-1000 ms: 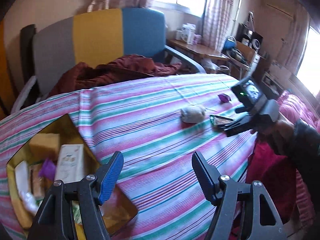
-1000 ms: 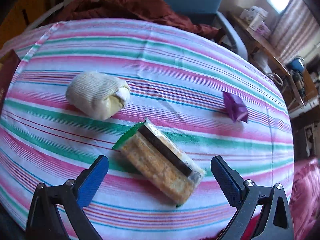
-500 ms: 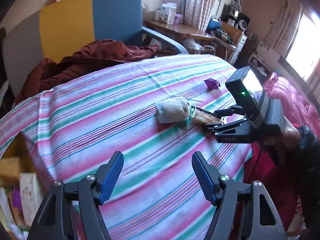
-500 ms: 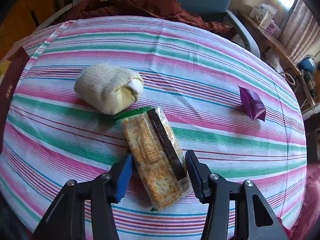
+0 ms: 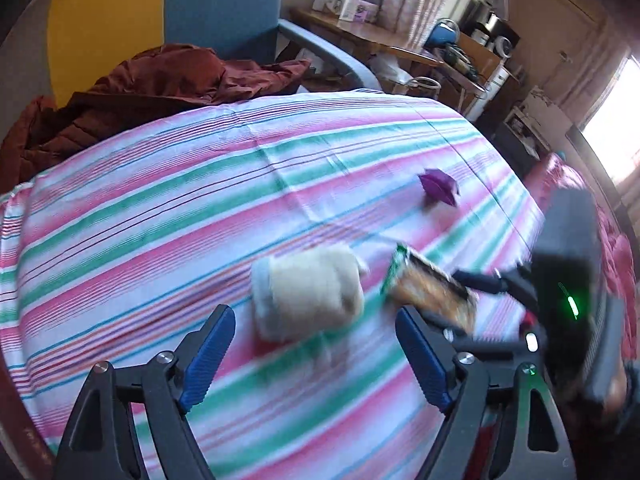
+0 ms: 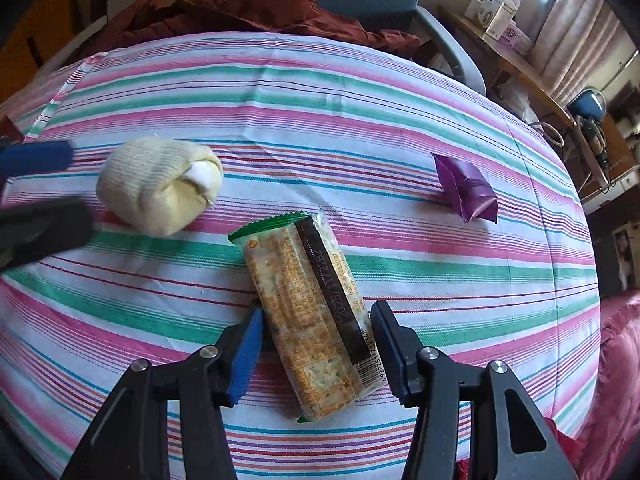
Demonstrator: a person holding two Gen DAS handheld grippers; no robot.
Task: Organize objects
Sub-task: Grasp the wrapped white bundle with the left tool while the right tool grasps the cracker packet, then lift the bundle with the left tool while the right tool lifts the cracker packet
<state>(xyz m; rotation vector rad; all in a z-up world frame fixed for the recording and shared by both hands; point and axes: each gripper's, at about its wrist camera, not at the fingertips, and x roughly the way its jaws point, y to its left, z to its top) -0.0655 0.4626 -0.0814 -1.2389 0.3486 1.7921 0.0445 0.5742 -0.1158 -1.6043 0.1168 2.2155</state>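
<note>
1. My right hand-held gripper (image 6: 316, 344) is closed about halfway round the cracker packet (image 6: 308, 312), both blue pads against its long sides near the barcode end; its jaws have just been closing onto the packet.
2. The packet lies flat on the striped surface (image 6: 360, 92), its long axis running away from me, green crimped end farthest.
3. Its dark strip carries a printed date code beginning 2025; the barcode digits at the near end are only partly legible.
4. My left hand-held gripper (image 5: 316, 356) has just been opening, stands wide with nothing between its pads, and points at the rolled cream sock (image 5: 308, 292) just ahead of it.
5. The sock sits beside the packet's far end, nearer my left hand than my right.
6. Farthest off, a small purple wrapper (image 6: 466, 188) lies alone.
</note>
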